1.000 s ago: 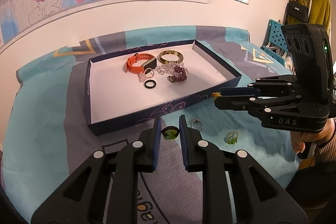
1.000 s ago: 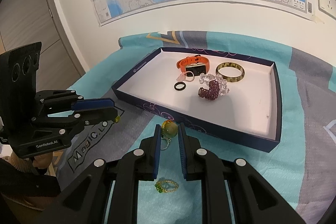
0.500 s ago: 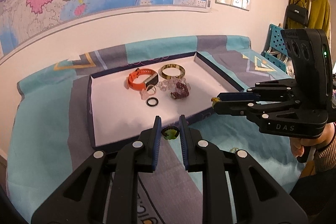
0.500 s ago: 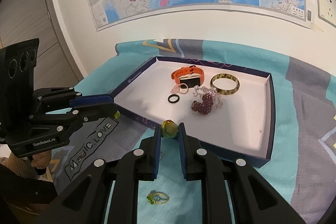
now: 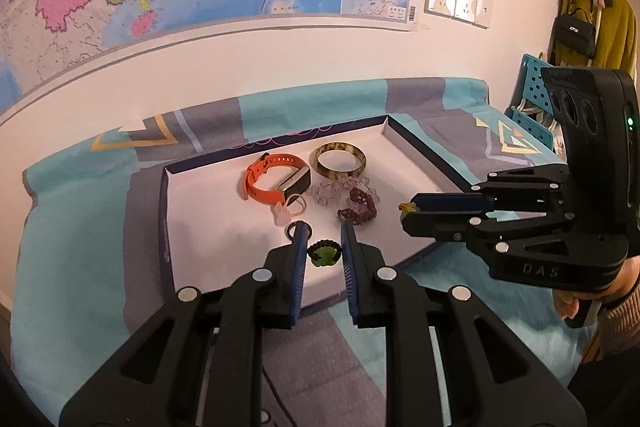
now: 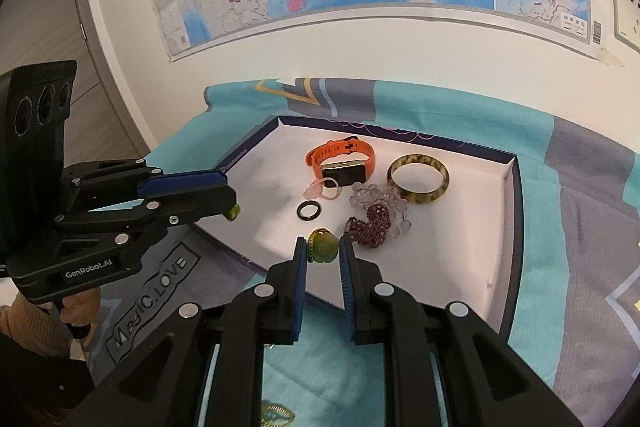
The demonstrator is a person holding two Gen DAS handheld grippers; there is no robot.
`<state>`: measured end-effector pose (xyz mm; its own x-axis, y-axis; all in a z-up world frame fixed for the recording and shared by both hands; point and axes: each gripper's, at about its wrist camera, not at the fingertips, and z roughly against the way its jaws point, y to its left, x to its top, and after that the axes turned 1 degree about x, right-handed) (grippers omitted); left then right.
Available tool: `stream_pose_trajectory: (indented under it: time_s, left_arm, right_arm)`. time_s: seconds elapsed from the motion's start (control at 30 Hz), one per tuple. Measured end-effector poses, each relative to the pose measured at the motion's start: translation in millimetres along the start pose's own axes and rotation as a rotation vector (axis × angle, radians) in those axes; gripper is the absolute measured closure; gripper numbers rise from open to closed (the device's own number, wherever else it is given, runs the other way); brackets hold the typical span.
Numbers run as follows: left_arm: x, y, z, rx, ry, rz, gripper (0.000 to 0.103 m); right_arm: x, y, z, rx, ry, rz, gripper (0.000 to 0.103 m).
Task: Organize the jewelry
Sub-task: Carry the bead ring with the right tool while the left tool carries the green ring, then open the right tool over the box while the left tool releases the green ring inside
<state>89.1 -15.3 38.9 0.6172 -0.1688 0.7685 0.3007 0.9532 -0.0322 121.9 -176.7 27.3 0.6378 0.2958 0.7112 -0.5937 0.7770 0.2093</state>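
Two grippers are seen above the tray (image 5: 416, 151). A dark green ring (image 5: 323, 253) is pinched by the left gripper (image 5: 323, 247), a yellow-green ring (image 6: 323, 247) by the right gripper (image 6: 322, 251). Six pieces lie inside the tray. One gold ring (image 6: 276, 414) on the cloth is shown only in the right view.

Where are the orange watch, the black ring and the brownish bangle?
Orange strap watch (image 6: 340, 157): right wrist view, on its strap.
Small black ring (image 6: 309, 209): right wrist view, on its band.
Brownish translucent bangle (image 5: 339, 160): left wrist view, on its rim.
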Motion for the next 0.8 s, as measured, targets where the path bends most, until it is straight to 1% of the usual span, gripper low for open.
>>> stream_pose_trajectory:
  time_s: [0.37,0.63,0.8]
  left_arm:
    - [2.8,8.2,-43.7,-0.009,0.071,0.040,0.085]
    - [2.1,12.4,-65.1,-0.010,0.119,0.065,0.085]
    - [2.7,11.0,-72.6,-0.006,0.136,0.064,0.085]
  right_arm:
    - [4.7,-5.2,-21.7,-0.018,0.043,-0.002,0.088]
    - [5.5,-7.2,-32.1,-0.026,0.074,-0.002,0.088]
    - [5.6,-8.2,-37.7,-0.034,0.088,-0.005,0.088]
